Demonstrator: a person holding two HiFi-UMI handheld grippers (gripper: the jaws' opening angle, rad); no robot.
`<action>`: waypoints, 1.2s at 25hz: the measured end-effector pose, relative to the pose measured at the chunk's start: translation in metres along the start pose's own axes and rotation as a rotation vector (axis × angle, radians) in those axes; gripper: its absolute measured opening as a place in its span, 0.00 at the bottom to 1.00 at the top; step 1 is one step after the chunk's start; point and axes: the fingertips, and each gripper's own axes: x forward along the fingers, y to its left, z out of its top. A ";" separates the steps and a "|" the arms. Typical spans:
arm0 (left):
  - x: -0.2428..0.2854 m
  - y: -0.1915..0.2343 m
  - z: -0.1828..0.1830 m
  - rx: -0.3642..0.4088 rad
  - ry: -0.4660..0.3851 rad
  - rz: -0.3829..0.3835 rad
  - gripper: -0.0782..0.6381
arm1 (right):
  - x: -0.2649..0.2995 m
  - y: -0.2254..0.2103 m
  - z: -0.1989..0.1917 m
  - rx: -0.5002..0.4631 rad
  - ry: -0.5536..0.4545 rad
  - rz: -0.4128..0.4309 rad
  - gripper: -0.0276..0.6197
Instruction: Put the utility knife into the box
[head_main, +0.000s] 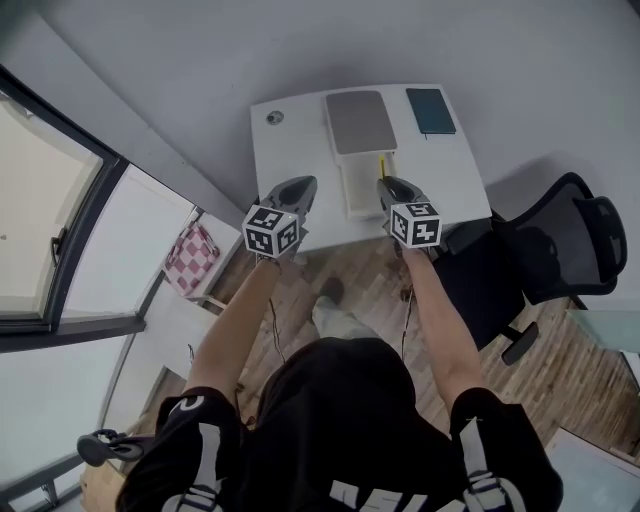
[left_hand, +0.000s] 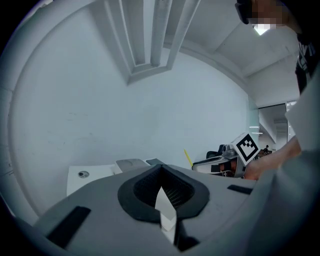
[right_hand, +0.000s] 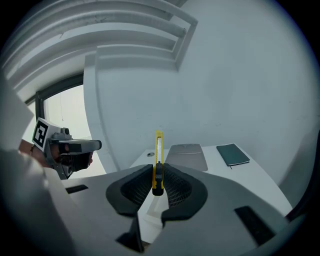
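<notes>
- The right gripper (head_main: 388, 186) has its jaws clamped on the utility knife (head_main: 381, 166). In the right gripper view the yellow handle is pinched between the two dark pads near its lower end.
- The knife's long axis runs on from the jaws. It stands straight up in the middle of the right gripper view and points toward the top of the frame in the head view.
- The open white box (head_main: 349, 190) sits on the white table (head_main: 290, 150), upper centre of the head view. It lies just left of the knife and the right gripper, between the two grippers.
- In the right gripper view the box shows low in the frame, through the gap under the pads. The box therefore lies below and slightly left of the held knife.
- The box's long side appears to run the same way as the knife, so a small shift left and down looks enough, with little turning.
- The left gripper (head_main: 298, 188) is at the box's other side, its jaws drawn together at the tips with nothing between them.
- The right hand is plainly the nearer one for the drop.
</notes>
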 end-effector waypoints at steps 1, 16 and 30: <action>0.005 0.004 0.000 -0.001 0.004 -0.008 0.15 | 0.006 -0.003 -0.001 0.004 0.007 -0.006 0.17; 0.062 0.044 -0.029 -0.038 0.084 -0.098 0.15 | 0.076 -0.036 -0.049 0.012 0.178 -0.053 0.17; 0.102 0.082 -0.061 -0.084 0.153 -0.116 0.15 | 0.140 -0.059 -0.122 0.043 0.466 -0.012 0.17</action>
